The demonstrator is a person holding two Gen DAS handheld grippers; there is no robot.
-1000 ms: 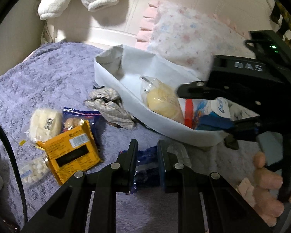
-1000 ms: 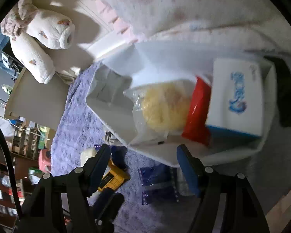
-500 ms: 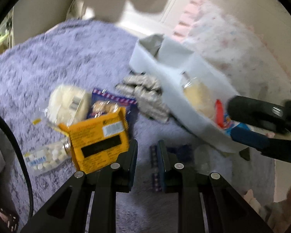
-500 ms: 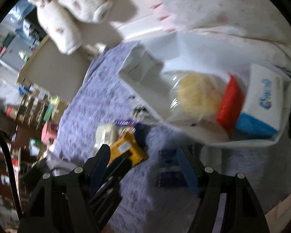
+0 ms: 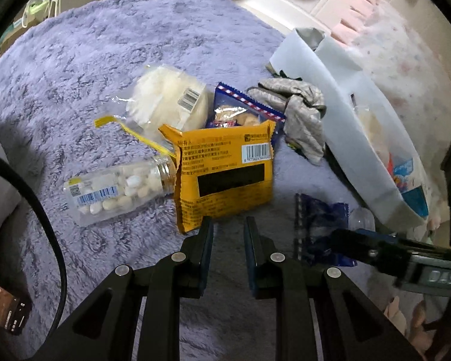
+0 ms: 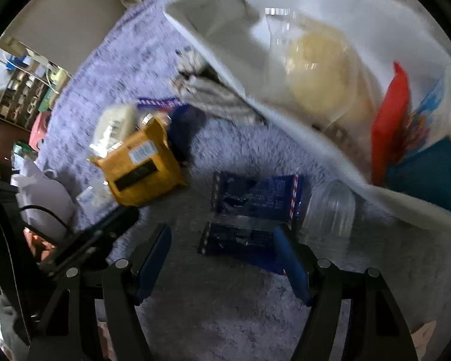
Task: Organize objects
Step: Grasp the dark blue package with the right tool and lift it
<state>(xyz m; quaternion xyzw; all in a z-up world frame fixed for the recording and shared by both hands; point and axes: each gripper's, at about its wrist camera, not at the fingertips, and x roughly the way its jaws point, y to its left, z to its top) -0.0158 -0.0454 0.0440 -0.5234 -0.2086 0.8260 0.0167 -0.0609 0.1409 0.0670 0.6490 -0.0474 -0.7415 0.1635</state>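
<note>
Part of the sorting is judged done. Inside the white bin [image 6: 225, 69] a bagged yellow bun [image 6: 318, 72], a red packet [image 6: 389, 120] and a blue-and-white box [image 6: 430, 156] are already stowed. A good deal is left out on the purple blanket [image 5: 105, 60]: a yellow snack packet [image 5: 225, 165], a clear pill bottle [image 5: 117, 189], a wrapped white bun [image 5: 165, 99], a blue cookie packet [image 5: 243, 111] and a crumpled grey cloth [image 5: 297, 114], plus a clear jar [image 6: 330, 207] tucked against the bin's wall.

The dark blue wrapper [image 6: 252, 210] is taken as the next item. It lies flat on the blanket just in front of the bin, its long axis running roughly across the right wrist view, one end touching the clear jar or very nearly so.

The right gripper [image 6: 222, 258] is held above the near edge of that wrapper with its fingers spread wide and nothing pinched between them. The view is blurred, so contact cannot be confirmed.

The left gripper [image 5: 227, 231] is pointed toward the yellow packet's near edge, its fingers drawn close together with only a narrow gap and nothing held.
</note>
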